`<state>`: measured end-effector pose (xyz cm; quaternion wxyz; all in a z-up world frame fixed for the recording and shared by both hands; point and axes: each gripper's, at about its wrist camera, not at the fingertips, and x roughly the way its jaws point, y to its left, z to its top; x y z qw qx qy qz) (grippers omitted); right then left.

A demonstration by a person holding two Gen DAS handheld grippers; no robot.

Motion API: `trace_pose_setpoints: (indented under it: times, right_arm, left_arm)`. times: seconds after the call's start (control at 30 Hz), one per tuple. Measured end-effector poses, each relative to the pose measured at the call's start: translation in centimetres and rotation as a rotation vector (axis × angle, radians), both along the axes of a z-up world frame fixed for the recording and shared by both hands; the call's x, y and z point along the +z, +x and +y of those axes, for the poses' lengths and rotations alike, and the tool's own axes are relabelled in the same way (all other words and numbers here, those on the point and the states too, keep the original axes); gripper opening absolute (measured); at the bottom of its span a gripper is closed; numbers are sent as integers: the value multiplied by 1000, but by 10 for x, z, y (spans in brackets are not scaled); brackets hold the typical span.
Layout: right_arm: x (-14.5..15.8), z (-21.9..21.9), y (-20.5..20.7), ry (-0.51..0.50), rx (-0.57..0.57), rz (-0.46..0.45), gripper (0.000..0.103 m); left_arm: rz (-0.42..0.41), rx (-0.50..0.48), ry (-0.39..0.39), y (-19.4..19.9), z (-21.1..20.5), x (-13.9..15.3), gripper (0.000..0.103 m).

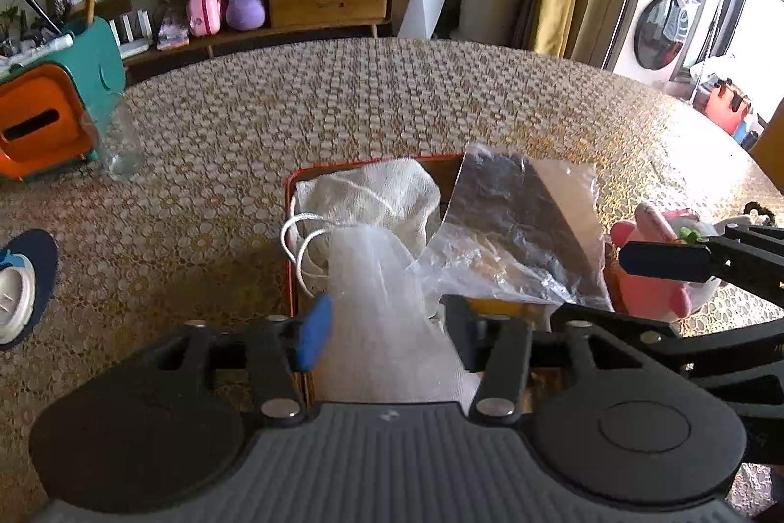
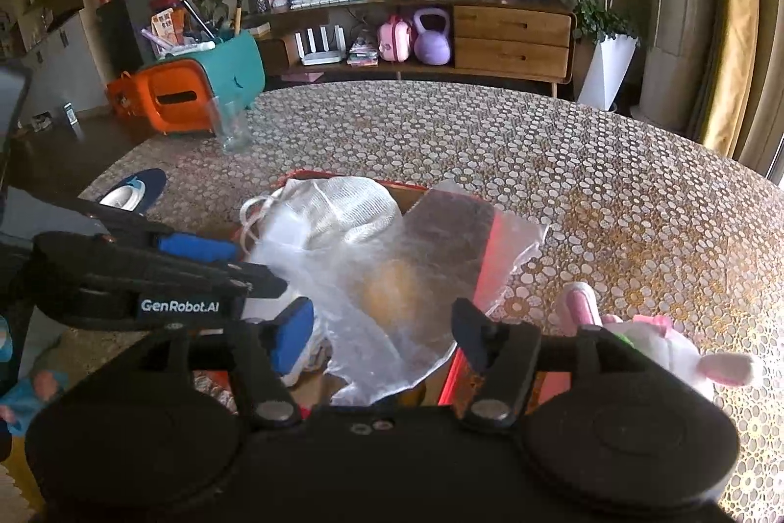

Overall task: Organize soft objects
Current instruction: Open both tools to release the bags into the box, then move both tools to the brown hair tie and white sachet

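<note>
The left gripper (image 1: 379, 329) stands with jaws apart over the bubble wrap (image 1: 387, 302), which runs straight ahead between them into the red tray (image 1: 290, 238). The right gripper (image 2: 382, 329), also apart, hovers over the clear plastic bag (image 2: 421, 273); the pink plush toy (image 2: 656, 346) lies just right of it on the desk (image 2: 588, 180), nearer this hand.

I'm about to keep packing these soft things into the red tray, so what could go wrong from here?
1. The clear plastic bag hangs over the red tray rim toward the pink plush toy; it may slide out.
2. The white cord loops beside the left gripper could snag a finger.
3. Both grippers are close together; the right gripper could bump the left one.
</note>
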<state>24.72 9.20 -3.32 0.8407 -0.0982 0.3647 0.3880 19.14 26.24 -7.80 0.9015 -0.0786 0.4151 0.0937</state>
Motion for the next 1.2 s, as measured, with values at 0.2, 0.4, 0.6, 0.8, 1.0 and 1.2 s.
trace_pose_setpoints:
  times: [0.2, 0.4, 0.6, 0.8, 1.0, 1.2]
  right_arm:
    - [18, -18, -12, 52, 5, -5, 71]
    - [41, -47, -26, 111, -20, -1, 77]
    - [59, -83, -46, 167, -45, -2, 83]
    - [72, -129, -56, 231, -121, 11, 90]
    - [72, -175, -63, 260, -222, 5, 99]
    - [66, -224, -67, 281, -329, -5, 102]
  left_arm:
    - [-35, -5, 19, -15, -5, 20, 58]
    - [-96, -40, 27, -34, -18, 47, 72]
    - [-138, -94, 30, -49, -48, 68, 74]
    - [-165, -161, -16, -55, -85, 82, 82]
    - [-170, -217, -29, -54, -130, 85, 83]
    - [-191, -273, -44, -48, -171, 84, 86]
